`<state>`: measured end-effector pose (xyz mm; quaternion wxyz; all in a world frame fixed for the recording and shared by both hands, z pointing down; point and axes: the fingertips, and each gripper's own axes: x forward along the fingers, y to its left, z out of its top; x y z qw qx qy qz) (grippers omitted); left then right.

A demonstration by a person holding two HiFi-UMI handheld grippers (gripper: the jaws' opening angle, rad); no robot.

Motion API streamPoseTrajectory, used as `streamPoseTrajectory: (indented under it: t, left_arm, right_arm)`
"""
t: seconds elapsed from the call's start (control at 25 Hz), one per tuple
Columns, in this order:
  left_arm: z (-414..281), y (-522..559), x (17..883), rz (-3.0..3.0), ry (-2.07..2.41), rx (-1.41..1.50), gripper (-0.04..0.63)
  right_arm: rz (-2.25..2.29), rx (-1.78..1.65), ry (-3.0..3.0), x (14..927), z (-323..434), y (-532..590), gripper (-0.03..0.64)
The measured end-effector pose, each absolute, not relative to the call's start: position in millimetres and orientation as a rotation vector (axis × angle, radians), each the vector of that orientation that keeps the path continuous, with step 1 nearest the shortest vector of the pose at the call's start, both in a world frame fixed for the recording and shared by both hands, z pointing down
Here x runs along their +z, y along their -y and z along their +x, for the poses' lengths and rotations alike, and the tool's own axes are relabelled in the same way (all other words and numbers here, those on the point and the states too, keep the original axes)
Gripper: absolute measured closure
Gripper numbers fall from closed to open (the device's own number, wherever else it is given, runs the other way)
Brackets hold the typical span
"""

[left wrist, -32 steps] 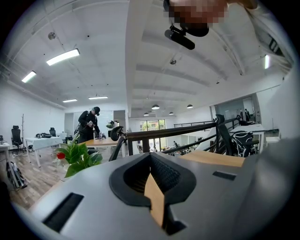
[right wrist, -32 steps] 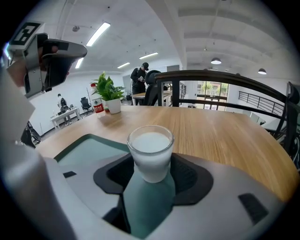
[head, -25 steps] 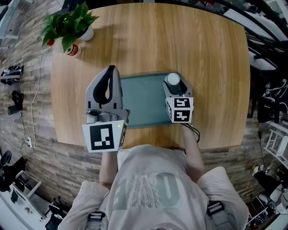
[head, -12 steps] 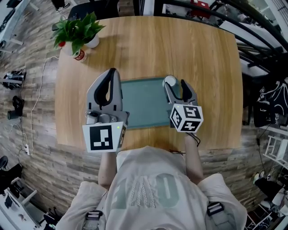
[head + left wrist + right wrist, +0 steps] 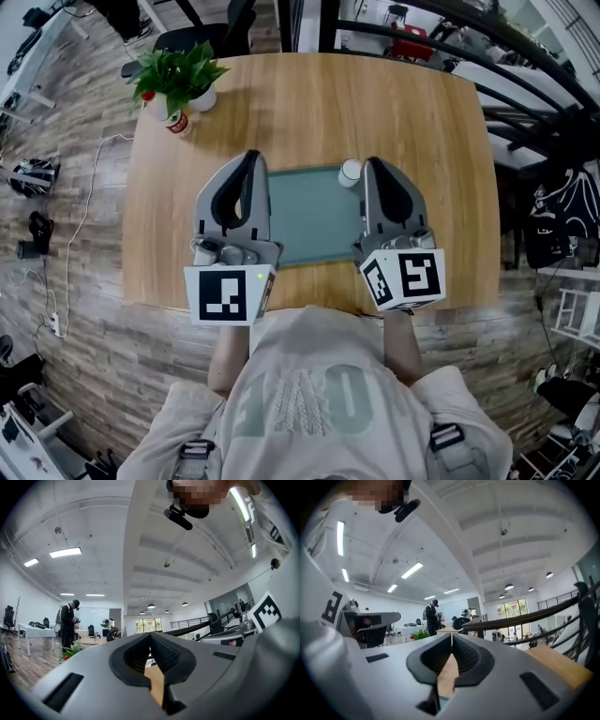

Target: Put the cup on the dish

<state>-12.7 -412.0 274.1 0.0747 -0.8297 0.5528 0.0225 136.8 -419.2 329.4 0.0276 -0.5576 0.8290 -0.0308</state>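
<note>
A small white cup [image 5: 351,172] stands on the far right corner of the flat teal dish [image 5: 300,220] in the head view. My right gripper [image 5: 375,165] is held above the table just right of the cup, apart from it, its jaws closing fully together with nothing between them. In the right gripper view the right gripper [image 5: 452,636] points out across the room. My left gripper [image 5: 250,157] hovers at the dish's left edge, shut and empty. The left gripper [image 5: 150,634] also looks out at the room, its pads meeting.
A potted plant [image 5: 178,75] and a small red-labelled container [image 5: 176,123] sit at the round wooden table's [image 5: 422,122] far left. A black railing [image 5: 450,28] runs behind the table. A standing person [image 5: 68,620] is far off in the room.
The right gripper opened off the cup, drew back toward me and rose, then shut. The cup stays on the dish's far right corner. The left gripper kept its pose.
</note>
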Motion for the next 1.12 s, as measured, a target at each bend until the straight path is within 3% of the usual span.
streamPoseTrajectory:
  t: [0.36, 1.12]
  left_arm:
    - [-13, 392, 261, -2.505, -1.623, 0.111, 0.584]
    - [-11, 388, 246, -2.483, -1.561, 0.184, 0.584]
  right_arm:
    - [-1.804, 0.161, -2.658, 320, 111, 395, 0.598]
    - [-1.858, 0.108, -2.621, 321, 121, 392, 0.598]
